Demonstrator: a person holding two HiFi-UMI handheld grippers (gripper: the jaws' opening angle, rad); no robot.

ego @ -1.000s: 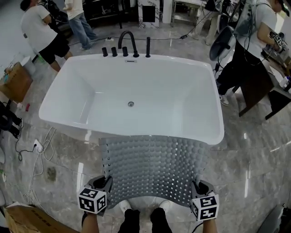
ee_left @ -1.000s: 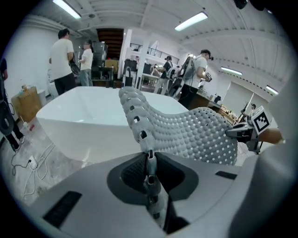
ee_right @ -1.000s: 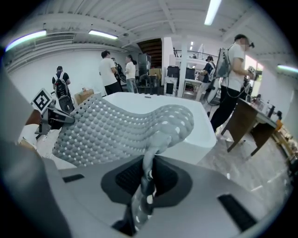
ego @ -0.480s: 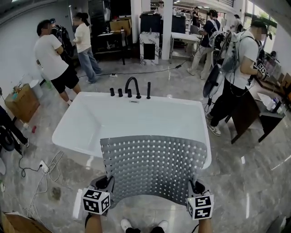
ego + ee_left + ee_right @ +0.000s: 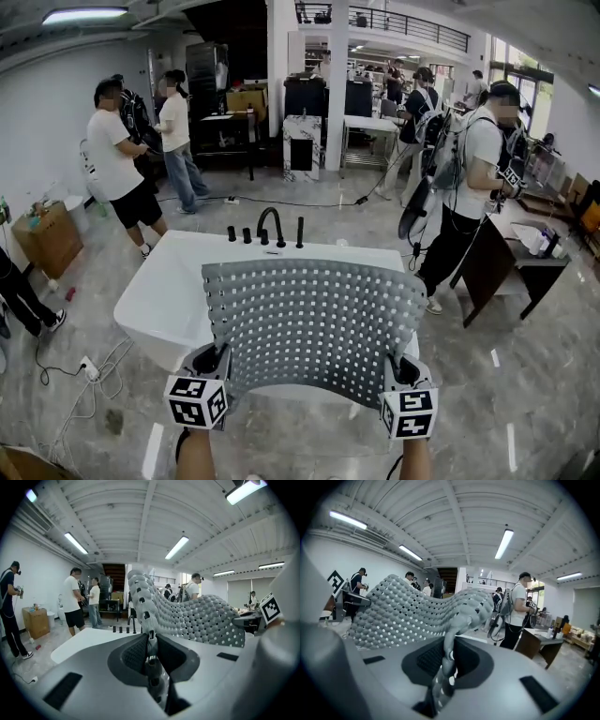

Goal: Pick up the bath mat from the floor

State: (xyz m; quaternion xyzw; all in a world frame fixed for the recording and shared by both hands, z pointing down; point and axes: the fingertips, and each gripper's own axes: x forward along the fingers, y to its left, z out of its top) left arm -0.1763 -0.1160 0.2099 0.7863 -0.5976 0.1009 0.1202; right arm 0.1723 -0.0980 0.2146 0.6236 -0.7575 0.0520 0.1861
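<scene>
The grey perforated bath mat [image 5: 314, 323] is held up off the floor, spread flat between both grippers in front of the white bathtub [image 5: 155, 300]. My left gripper [image 5: 214, 361] is shut on the mat's near left corner, and my right gripper [image 5: 398, 367] is shut on its near right corner. In the left gripper view the mat's edge [image 5: 149, 634] runs pinched between the jaws of the left gripper [image 5: 150, 654], the bumpy sheet [image 5: 206, 618] stretching away to the right. In the right gripper view the mat [image 5: 412, 609] rises from the right gripper [image 5: 447, 660], its edge clamped.
The bathtub carries a black faucet [image 5: 271, 225] at its far rim. Several people stand around: one at the left [image 5: 117, 164], one at the right [image 5: 469, 187]. A cardboard box [image 5: 47, 239] sits at the left and a dark desk [image 5: 511, 258] at the right. A cable [image 5: 70, 375] lies on the marble floor.
Both grippers have lifted the mat higher and the head view has tilted up; the mat now covers most of the tub, and the room behind has come into view.
</scene>
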